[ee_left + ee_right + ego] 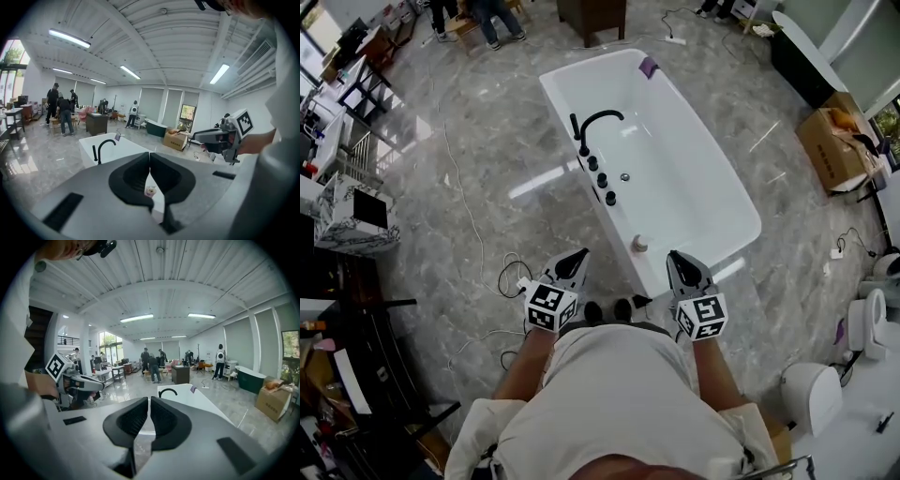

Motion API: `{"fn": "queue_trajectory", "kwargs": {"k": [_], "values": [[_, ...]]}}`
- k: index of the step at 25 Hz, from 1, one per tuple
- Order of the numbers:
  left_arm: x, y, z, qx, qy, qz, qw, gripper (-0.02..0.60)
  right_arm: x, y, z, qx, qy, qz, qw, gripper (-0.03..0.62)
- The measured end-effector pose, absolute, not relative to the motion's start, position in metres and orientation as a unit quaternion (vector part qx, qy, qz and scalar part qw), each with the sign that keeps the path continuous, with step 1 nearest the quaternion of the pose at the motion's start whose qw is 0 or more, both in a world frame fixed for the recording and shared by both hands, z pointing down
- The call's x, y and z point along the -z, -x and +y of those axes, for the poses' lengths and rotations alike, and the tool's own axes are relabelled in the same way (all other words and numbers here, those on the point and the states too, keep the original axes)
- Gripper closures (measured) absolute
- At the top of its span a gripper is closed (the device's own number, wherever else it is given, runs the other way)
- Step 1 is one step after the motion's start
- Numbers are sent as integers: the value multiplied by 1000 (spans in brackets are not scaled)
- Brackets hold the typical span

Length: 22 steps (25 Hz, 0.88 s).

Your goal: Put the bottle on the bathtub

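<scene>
A small pale bottle (639, 244) stands upright on the near rim of the white bathtub (712, 187). A black faucet (597, 120) rises from the tub's left rim. My left gripper (578, 256) is shut and empty, held near my body short of the tub's near left corner. My right gripper (676, 259) is also shut and empty, just right of the bottle and a little nearer to me. In the left gripper view the bottle (150, 190) shows low behind the shut jaws, with the right gripper (211, 136) off to the side. The right gripper view shows the tub (197, 401) beyond its shut jaws.
Black knobs (601, 178) line the tub's left rim. Cables (511, 277) lie on the marble floor left of my feet. A cardboard box (834, 145) and a toilet (811, 394) stand to the right, and desks (337, 216) to the left. People (492, 19) stand far back.
</scene>
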<state>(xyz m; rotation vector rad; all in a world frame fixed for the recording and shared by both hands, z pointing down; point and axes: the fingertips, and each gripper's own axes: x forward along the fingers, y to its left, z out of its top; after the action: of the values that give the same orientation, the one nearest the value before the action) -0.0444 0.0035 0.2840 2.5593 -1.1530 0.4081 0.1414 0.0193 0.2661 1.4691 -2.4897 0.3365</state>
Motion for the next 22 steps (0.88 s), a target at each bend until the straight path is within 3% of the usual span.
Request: {"fn": "queue_trajectory", "kwargs": {"k": [22], "values": [[-275, 28, 6, -136, -898, -394, 142, 572, -256, -161, 30, -116, -515, -844, 98, 563]]}}
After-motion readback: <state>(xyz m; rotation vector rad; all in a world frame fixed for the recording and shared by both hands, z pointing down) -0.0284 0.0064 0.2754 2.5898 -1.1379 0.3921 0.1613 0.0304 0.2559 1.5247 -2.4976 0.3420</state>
